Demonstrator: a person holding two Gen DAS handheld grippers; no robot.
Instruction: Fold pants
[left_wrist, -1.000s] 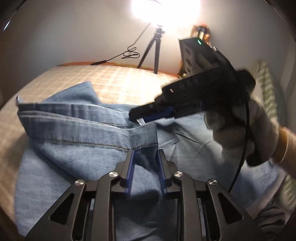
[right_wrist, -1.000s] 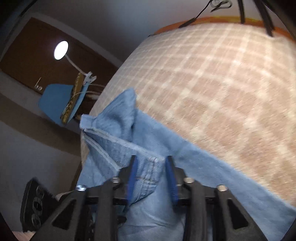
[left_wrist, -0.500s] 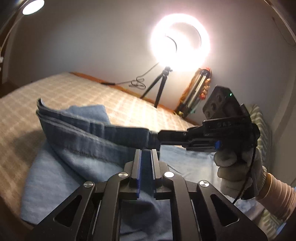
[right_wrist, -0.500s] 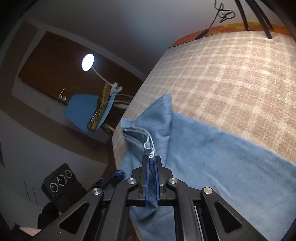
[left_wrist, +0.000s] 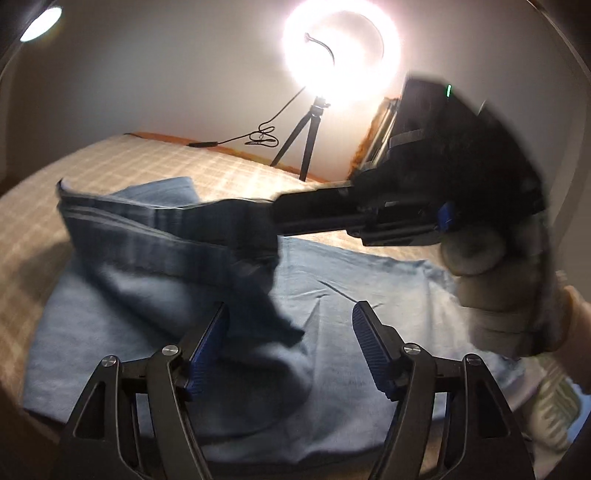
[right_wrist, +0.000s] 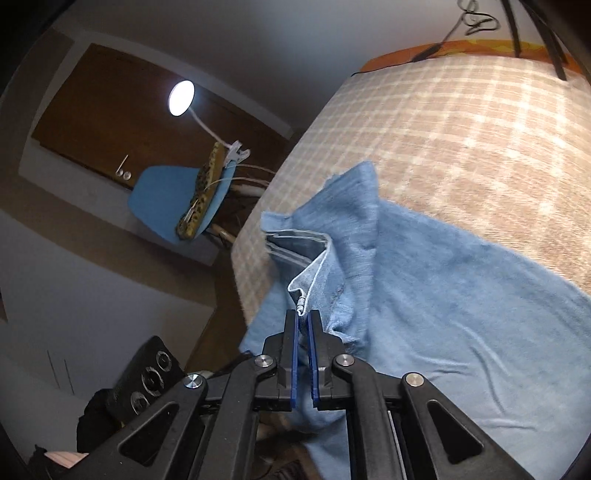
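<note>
With the right gripper (right_wrist: 303, 325) clenched on the waistband edge of the pants (left_wrist: 155, 258) to hold it raised above the bed (right_wrist: 461, 147), the left gripper (left_wrist: 291, 328) has just been opening, apparently releasing its fold to regrip.

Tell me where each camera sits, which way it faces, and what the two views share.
Left wrist: on the left gripper, jaws just opened and empty, facing the ring light; gloved right hand shows.
Right wrist: on the right gripper, shut on the jeans, facing the blue chair.
Shared: jeans, checked bedspread.
</note>
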